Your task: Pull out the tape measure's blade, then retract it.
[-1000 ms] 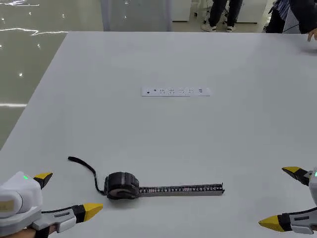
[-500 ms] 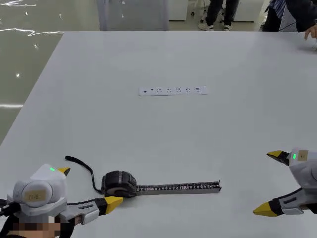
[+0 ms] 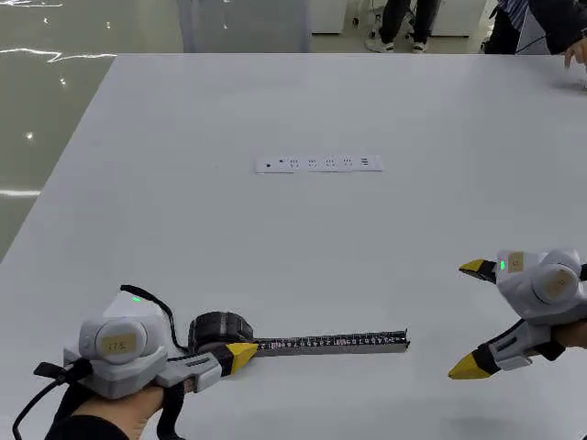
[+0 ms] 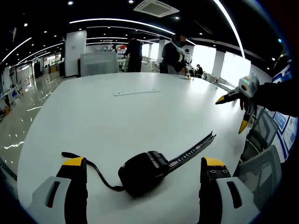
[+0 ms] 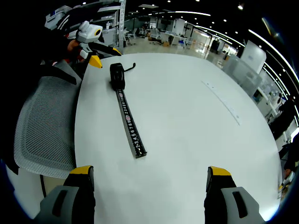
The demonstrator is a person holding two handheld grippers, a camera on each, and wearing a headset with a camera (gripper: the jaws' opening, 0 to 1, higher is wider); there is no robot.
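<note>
Tape measure [image 3: 220, 332] on white table [image 3: 367, 229] near its front edge, blade [image 3: 330, 343] extended rightward (lying flat), left gripper [image 4: 143, 162] jaws wide, case between them, right gripper [image 3: 470, 318] jaws wide, clear of blade tip.

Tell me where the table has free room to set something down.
Free: the wide band between the strip and the tape measure, and the table beyond the strip. Crowded: the near edge, with left gripper, blade, right gripper.
</note>
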